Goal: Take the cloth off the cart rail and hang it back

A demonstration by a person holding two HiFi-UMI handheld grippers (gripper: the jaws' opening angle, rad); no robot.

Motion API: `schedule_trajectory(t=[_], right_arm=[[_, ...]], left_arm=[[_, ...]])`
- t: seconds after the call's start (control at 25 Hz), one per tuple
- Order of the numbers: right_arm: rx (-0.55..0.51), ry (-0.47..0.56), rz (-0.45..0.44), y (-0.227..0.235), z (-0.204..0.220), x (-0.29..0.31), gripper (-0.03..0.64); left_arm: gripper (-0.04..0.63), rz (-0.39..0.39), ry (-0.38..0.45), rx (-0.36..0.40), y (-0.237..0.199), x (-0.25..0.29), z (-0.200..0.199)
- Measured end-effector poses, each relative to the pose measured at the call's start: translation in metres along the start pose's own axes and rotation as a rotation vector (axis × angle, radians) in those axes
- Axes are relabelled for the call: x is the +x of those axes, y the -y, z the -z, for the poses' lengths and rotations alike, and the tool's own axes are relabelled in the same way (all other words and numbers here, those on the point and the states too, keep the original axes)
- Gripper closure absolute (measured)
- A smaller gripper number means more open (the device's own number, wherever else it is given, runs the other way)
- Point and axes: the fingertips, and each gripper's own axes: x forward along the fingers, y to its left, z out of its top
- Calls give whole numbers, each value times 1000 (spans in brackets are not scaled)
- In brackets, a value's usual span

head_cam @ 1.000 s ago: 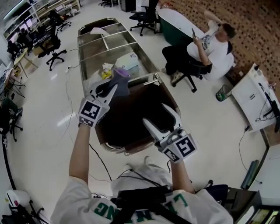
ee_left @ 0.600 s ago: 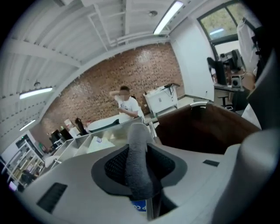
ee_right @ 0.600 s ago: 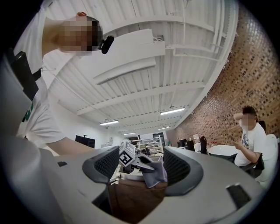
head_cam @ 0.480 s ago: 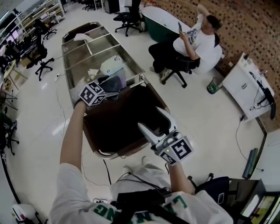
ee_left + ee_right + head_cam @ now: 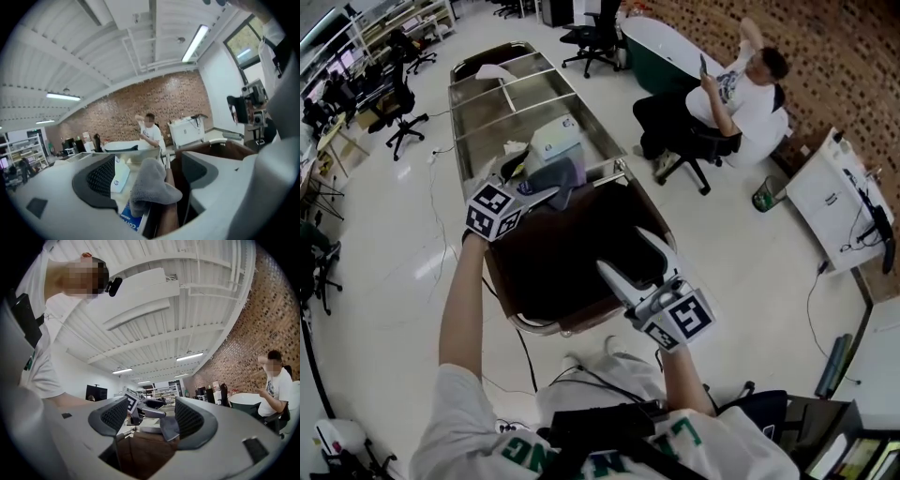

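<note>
My left gripper is stretched out over the far end of the brown bag, with the grey cloth directly in its line. I judge this is the approach for the pick-up, not the lift itself. In the left gripper view its claw stands wide apart and has hold of nothing. The cloth sits humped between the two pads with a gap on either side, draped over the cart rail where the bag meets the steel cart. It makes sense to come in along the rail like this, since the jaws can straddle the hump and pinch it from both sides. My right gripper hangs over the near part of the bag, well apart from the cloth. Its claw is also spread wide and empty, and its own view shows only the bag and the distant cloth between the pads, so I take it to be parked out of the way. Several things I cannot make out. The stretch of rail under the cloth is covered, and the jaw bodies cut off the cloth's lower edge, so I cannot tell how far it hangs down. A blue-printed pack under the cloth is cropped and its print is unreadable. From the head view I cannot tell how high the left gripper sits above the rail.
</note>
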Motion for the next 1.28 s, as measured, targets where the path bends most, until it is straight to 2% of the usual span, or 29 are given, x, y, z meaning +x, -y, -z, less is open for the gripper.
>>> schedule_trajectory(t=[0.16,0.32,0.44,0.48,0.64,0.8,0.96,1.12,1.28], right_arm=[[8,9,-17,-4,0,11,296],[35,12,-15,-9,0,21,296],[47,8,-13,-12,3,29,296],[46,6,-16,-14,5,33,296],[38,-4,-48,-26,14,50,296],[37,21,-80,-46,15,58,296],[-6,34,-120,-64,17,62,296],[7,35,-126,-70,21,67,311],[-42,24,-120,-78,23,70,314]], left_arm=[[160,-90,204,-175,5,-56,-33],[192,-254,337,-223,19,-121,-50],[225,-429,368,-246,29,-166,-48],[258,-486,360,-259,34,-179,-44],[261,-645,347,-294,56,-223,-20],[284,-731,379,-336,86,-255,4],[287,-810,353,-326,109,-278,27],[301,-802,371,-331,113,-282,29],[301,-780,393,-320,114,-281,19]])
